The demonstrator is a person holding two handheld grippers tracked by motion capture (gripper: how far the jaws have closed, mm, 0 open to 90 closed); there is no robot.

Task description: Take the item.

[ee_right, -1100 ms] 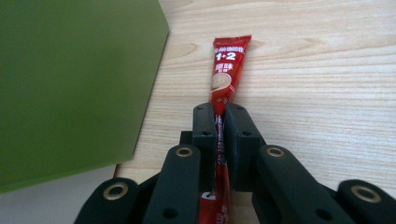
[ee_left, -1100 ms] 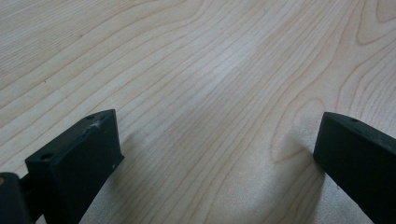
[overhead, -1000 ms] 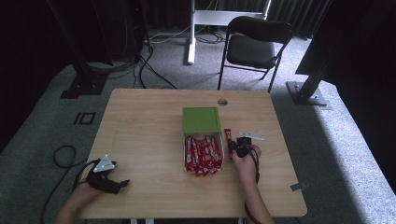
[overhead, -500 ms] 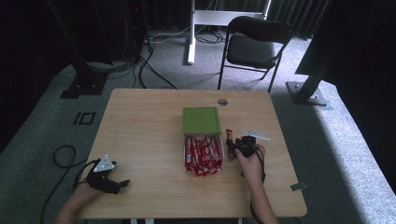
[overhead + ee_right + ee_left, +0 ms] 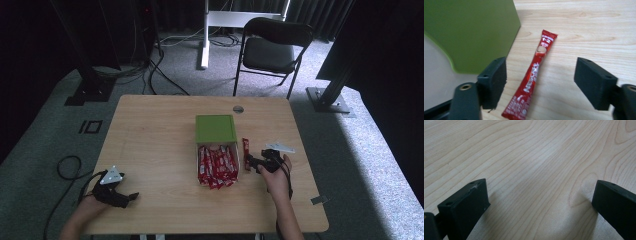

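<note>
Sachet [image 5: 534,72], red and slim, lies flat on the bench [image 5: 150,135] just beside the green box [image 5: 216,129], apart from the heap of like sachets [image 5: 218,165] in the box's open tray. The right gripper [image 5: 254,163] straddles it, jaws wide and empty (placed, I judge, for a pinch). The left gripper [image 5: 125,197] rests at the near corner, jaws spread on bare wood. Beyond stand a black chair [image 5: 272,47] and grey carpet [image 5: 370,150].
</note>
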